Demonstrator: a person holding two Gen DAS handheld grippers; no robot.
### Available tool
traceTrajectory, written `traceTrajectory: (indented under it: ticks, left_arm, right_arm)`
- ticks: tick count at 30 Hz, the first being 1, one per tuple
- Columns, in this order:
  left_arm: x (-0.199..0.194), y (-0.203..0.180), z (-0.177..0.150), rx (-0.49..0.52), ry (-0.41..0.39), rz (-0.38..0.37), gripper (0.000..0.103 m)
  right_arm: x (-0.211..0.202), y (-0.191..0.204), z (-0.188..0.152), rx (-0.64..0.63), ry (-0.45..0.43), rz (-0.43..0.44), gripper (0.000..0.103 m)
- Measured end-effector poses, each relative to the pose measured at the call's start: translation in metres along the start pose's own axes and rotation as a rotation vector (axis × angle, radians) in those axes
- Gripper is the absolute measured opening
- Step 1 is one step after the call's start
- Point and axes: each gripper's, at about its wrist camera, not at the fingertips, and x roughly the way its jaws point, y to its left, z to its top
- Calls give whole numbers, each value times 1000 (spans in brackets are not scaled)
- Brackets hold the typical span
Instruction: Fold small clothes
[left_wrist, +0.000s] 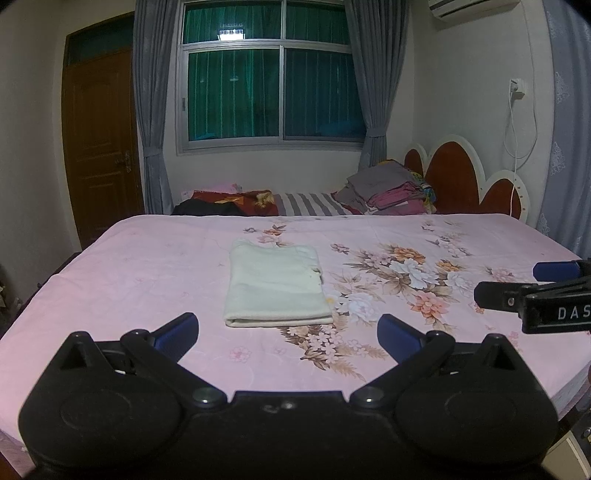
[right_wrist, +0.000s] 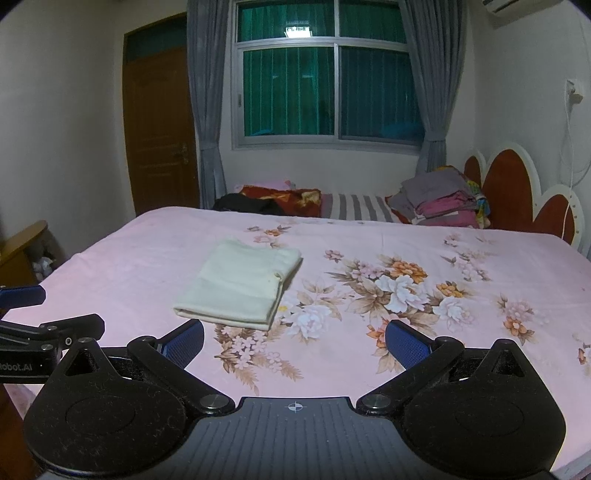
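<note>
Pink bed (left_wrist: 147, 273) held 1 folded cloth (left_wrist: 275, 282). I kept my left gripper (left_wrist: 288, 328) and right gripper (right_wrist: 295, 334) spread wide, empty, short of it.

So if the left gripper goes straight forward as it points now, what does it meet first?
Probably the folded cream garment on the pink bedsheet, lying ahead of the open left gripper; depth is uncertain.

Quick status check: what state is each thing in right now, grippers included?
Cream cloth garment: folded into a rectangle, flat on the pink floral bedsheet.
Left gripper: open, empty.
Right gripper: open, empty.
Brown wooden door: closed.
Grey curtains: drawn aside.
</note>
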Motion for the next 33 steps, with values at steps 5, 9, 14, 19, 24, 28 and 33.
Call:
traceTrajectory:
  ticks: [5,9,14,19,24,28,33]
  left_arm:
    - [-1,2,1,-1,-1,2,103]
    - [-1,3,0,6,-3,4,103]
    - [-1,4,0,6,-5,3,103]
    - [-4,4,0,5,-9,5,103]
    - [-5,4,-1,5,-10,4,103]
    - [-6,5,0,2,-24,-18,102]
    - [-5,5,-1,6,-23,-27,102]
  right_arm:
    - [-1,0,0,-1,1,3,103]
    - [-1,0,1,-2,1,5,103]
    - [-2,2,1,-4,0,10,103]
    - [-3,1,1,-4,-2,9,103]
    - [-5,0,1,-5,-8,7,103]
    - [-6,0,1,-6,-8,7,103]
    - [-6,0,1,-6,-7,8,103]
